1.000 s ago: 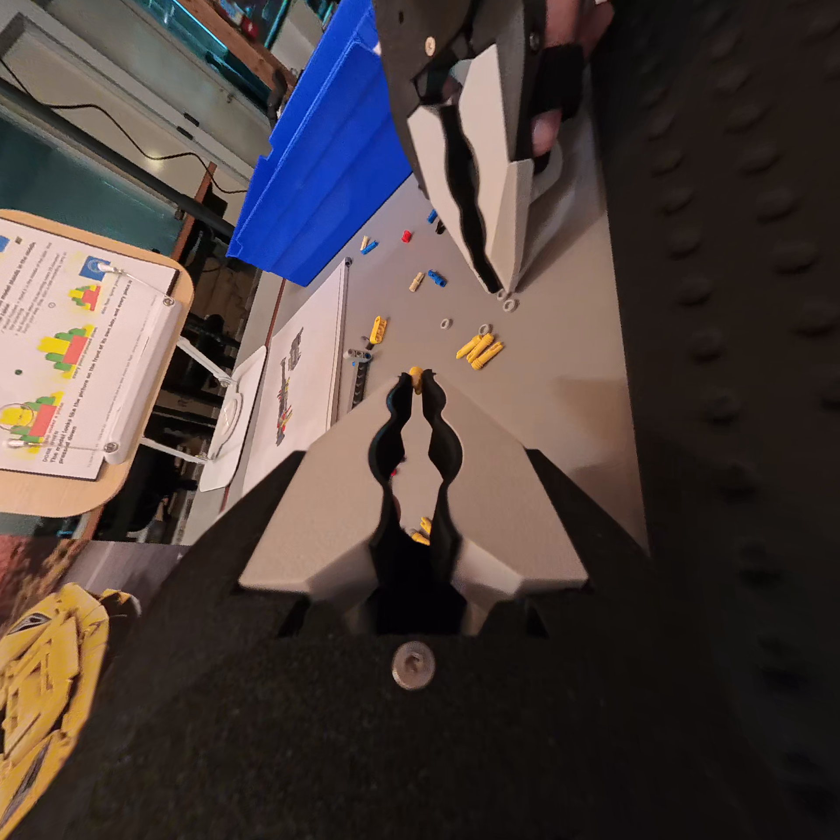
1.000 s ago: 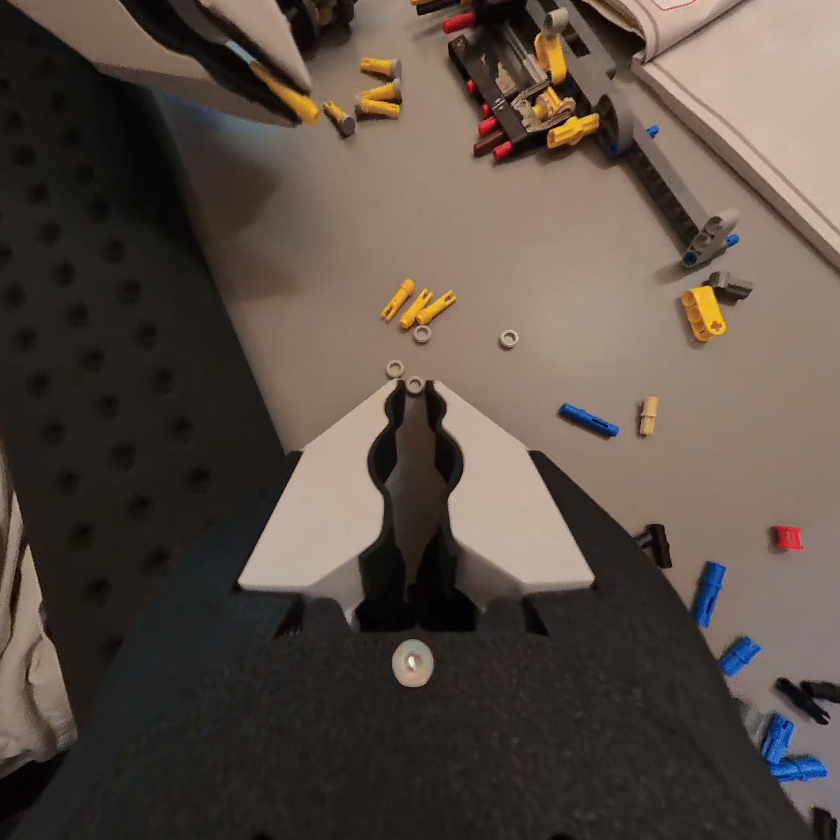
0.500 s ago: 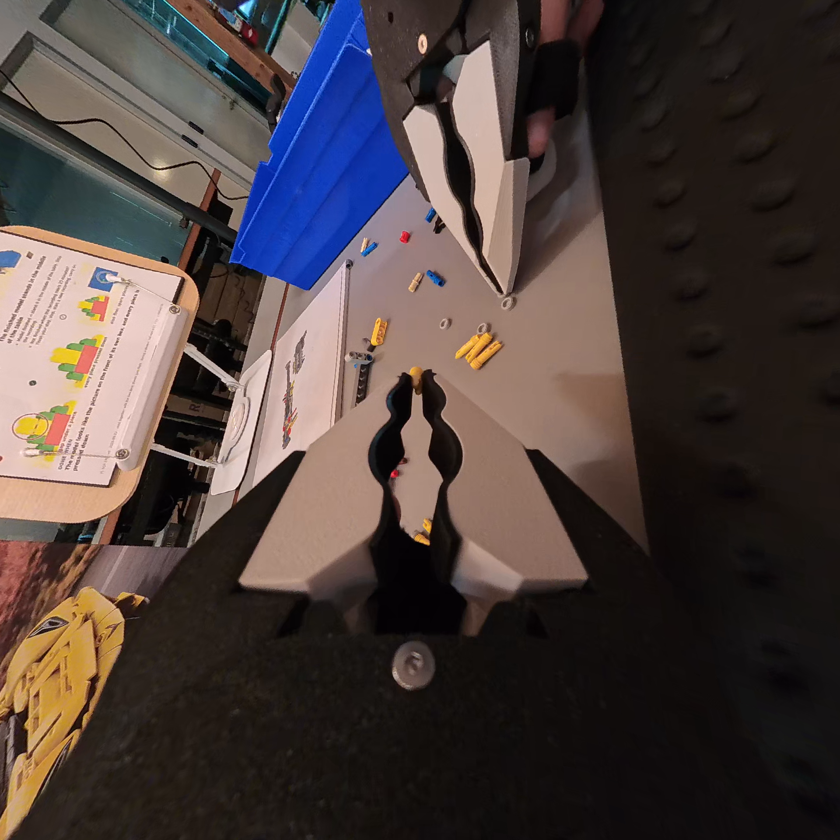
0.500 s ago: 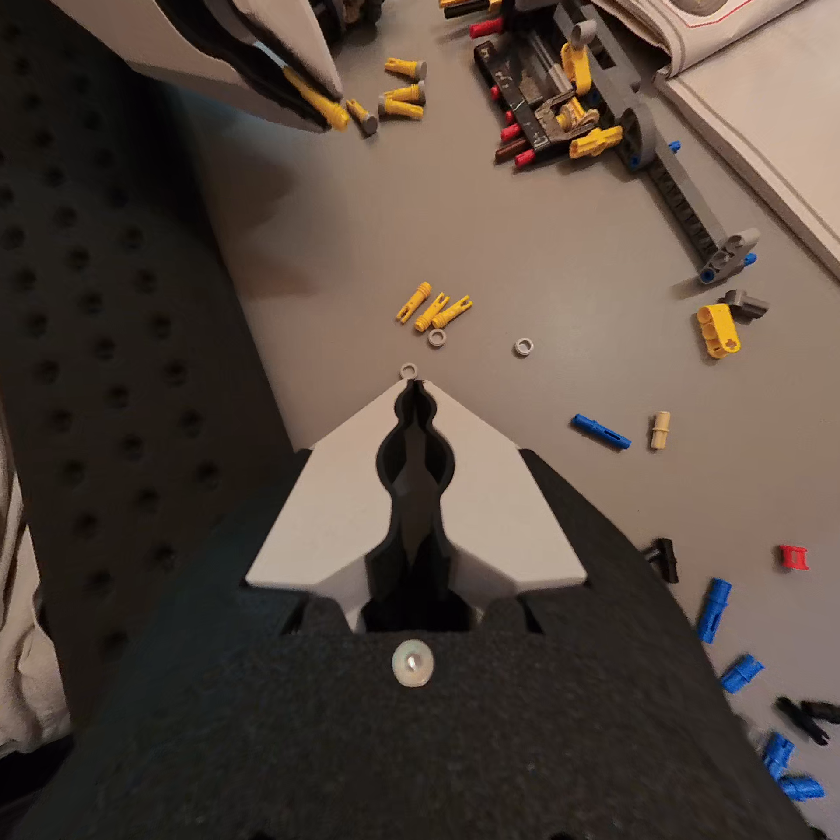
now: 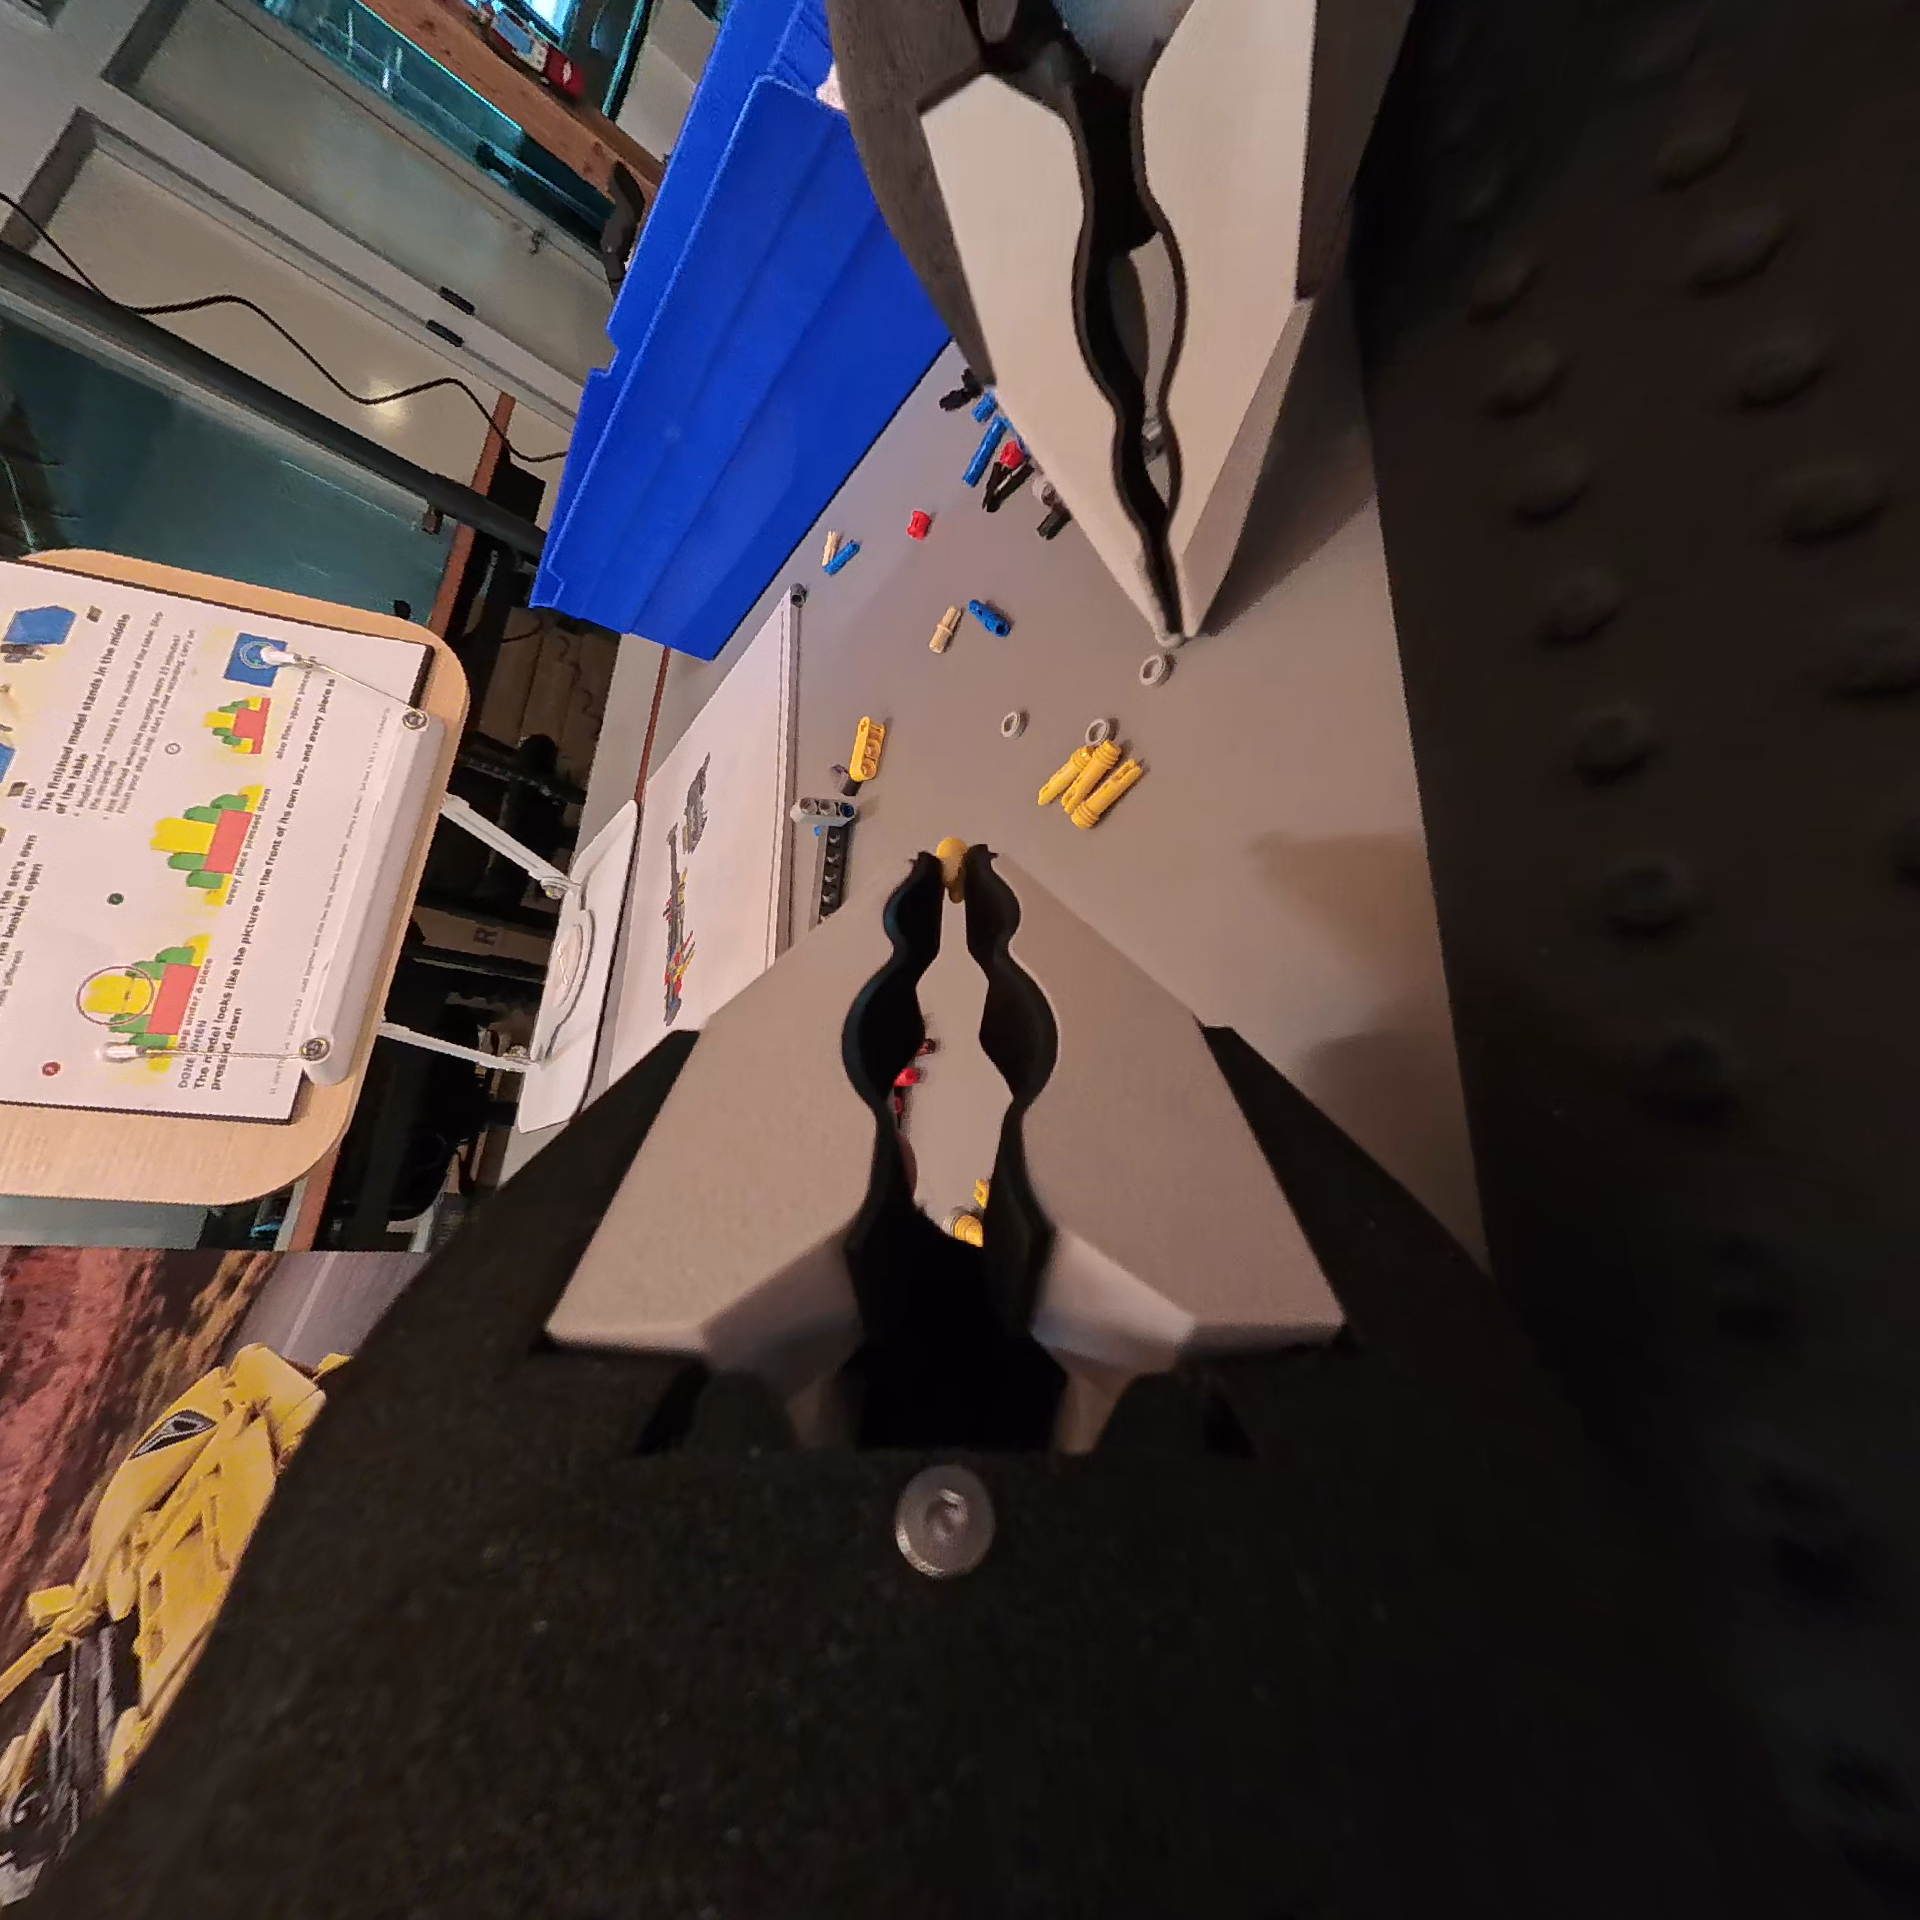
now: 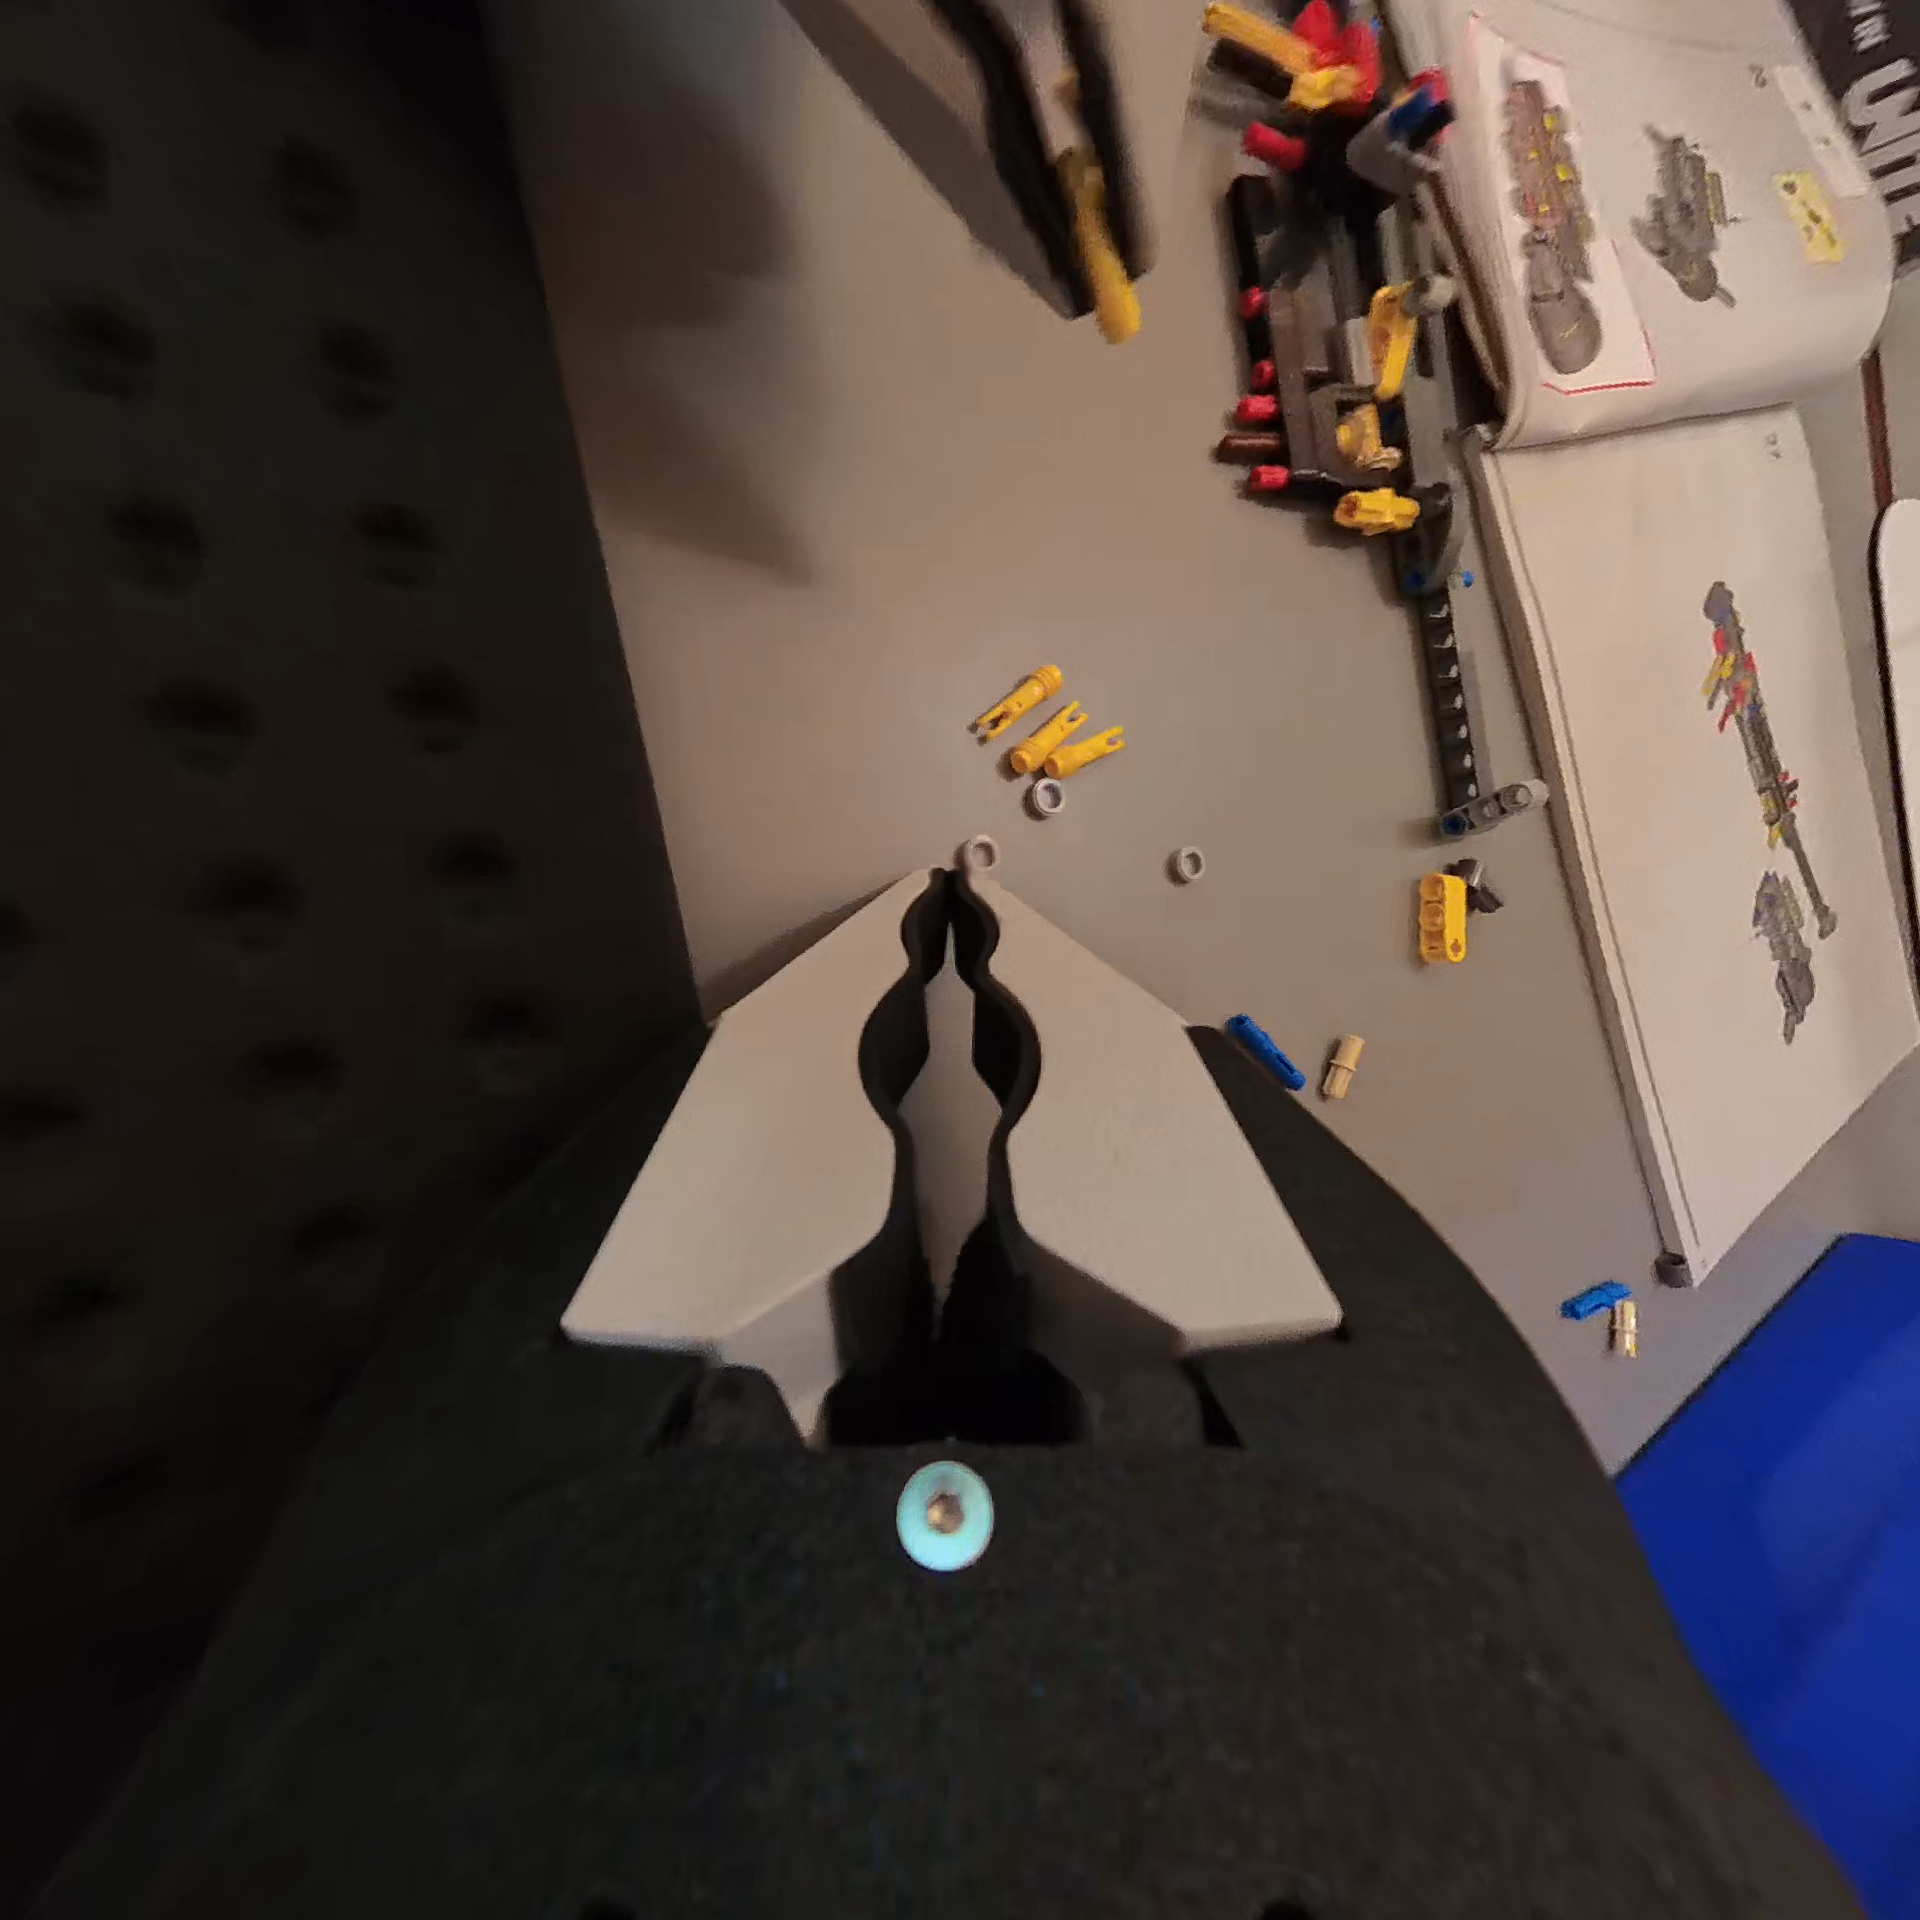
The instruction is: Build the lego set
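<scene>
The right gripper (image 6: 948, 883) has just finished a pick. A second ago its jaws were standing slightly apart around one of four grey rings lying on the table (image 6: 883, 520) just on the near side of the three yellow pins (image 6: 1049, 727); now they are pressing shut at the tips and lifting clear. Only three loose rings (image 6: 1047, 798) are showing near those pins, so the fourth grey ring is probably sitting pinched between the tips. The right wrist view is also swinging round and is blurring at the top.

The left gripper (image 5: 951, 862) is still holding its jaws narrow on a single yellow pin (image 5: 951, 854), up in the air and well to the far side of the three yellow pins. With both pieces in hand, the ring is likely heading for that pin, or for the partly built model (image 6: 1340, 416) lying beyond the three yellow pins, beside the instruction booklet (image 6: 1662, 831).

The picked ring itself is hiding: neither view is showing it plainly at the tips, so how squarely it is sitting cannot be told. The left gripper is blocking its own view of the model, and motion blur is smearing the model's far end in the right wrist view
</scene>
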A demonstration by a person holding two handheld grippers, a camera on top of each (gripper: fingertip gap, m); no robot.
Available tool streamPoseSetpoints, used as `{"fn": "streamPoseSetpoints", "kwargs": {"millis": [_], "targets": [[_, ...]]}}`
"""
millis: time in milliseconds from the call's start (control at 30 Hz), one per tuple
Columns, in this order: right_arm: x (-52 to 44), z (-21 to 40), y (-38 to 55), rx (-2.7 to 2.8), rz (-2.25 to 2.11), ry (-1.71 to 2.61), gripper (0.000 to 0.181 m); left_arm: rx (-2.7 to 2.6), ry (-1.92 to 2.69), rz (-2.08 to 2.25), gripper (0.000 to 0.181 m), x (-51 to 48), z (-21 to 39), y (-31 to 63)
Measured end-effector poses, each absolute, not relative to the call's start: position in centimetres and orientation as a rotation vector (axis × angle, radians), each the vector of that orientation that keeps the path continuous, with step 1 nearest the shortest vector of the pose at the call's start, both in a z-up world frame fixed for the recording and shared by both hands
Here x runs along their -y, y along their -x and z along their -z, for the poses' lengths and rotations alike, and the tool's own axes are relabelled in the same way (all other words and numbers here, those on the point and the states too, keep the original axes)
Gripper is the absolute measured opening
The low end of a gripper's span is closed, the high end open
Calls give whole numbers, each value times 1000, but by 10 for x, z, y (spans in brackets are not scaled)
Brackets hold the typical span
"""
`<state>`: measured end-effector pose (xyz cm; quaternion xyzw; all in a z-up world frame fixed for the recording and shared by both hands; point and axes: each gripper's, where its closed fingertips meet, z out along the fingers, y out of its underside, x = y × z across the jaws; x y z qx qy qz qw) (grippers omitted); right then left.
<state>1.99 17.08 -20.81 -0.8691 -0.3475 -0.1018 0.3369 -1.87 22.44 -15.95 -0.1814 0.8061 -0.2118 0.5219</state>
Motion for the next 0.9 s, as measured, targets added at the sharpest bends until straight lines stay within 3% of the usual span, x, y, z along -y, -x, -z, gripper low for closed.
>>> {"fn": "streamPoseSetpoints", "kwargs": {"millis": [167,533,900], "targets": [[-173,195,-24,644,22,2277,10,-1927,429,504,3,-225,158,19],[-170,211,-24,492,-281,2379,8,-1932,413,489,3,-225,159,19],[-167,211,-19,756,-59,2329,5,-1951,406,487,3,-223,164,18]]}}
